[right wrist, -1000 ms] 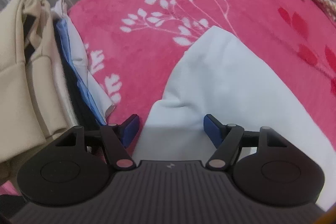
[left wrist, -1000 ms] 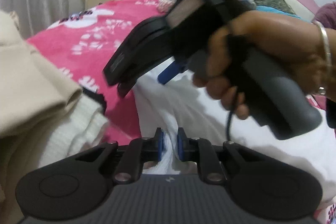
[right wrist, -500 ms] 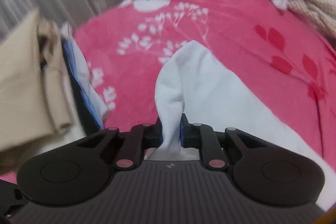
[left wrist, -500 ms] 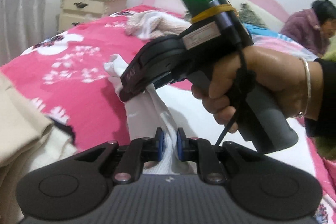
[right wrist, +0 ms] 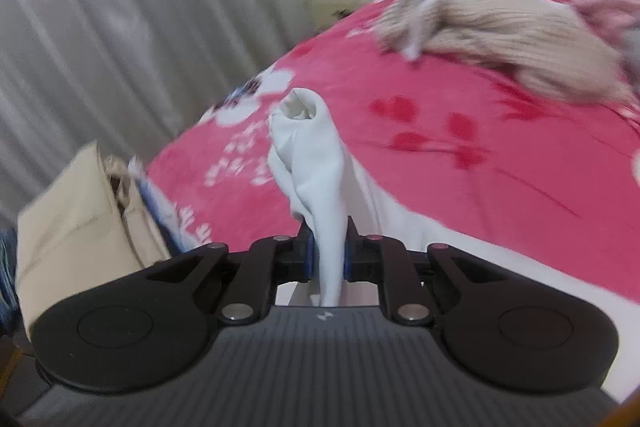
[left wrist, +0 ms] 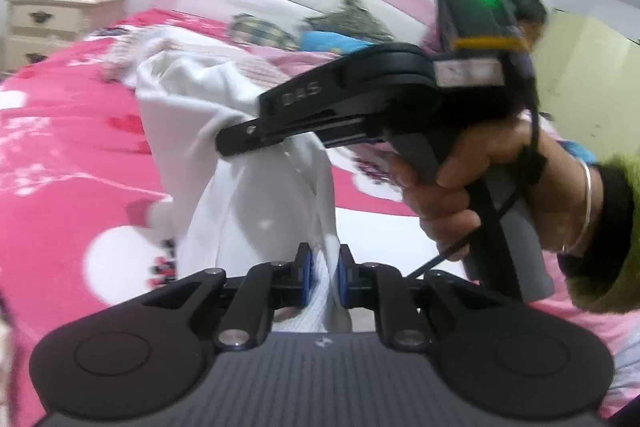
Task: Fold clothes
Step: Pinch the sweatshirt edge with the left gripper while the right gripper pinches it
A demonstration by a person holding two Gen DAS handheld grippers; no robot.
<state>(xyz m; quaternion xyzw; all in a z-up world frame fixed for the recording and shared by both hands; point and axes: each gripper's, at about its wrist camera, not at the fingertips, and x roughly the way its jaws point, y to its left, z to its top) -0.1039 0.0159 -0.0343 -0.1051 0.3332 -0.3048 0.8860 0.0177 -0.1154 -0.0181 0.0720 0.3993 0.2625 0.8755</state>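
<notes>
My left claw (left wrist: 324, 269) is pressed together on a fold of the white garment (left wrist: 256, 195), and the cloth rises from the blue pads straight ahead of it. In the left wrist view my right claw (left wrist: 240, 141) stands above and beyond the left one, with the same garment hanging under its black fingers; my right hand (left wrist: 472, 179) grips its handle. The jaws of the right claw have just been closing, and in its own view they pinch a bunched part of the white garment (right wrist: 316, 163), which sticks up and forward from between the pads. The rest of the garment lies on the pink bed cover (right wrist: 480, 167), near the bed's edge closest to me. A beige pile of clothes (right wrist: 76, 223) sits at the left edge of the bed, apart from the garment. A knitted beige piece (right wrist: 520, 43) lies farther, toward the head of the bed.
</notes>
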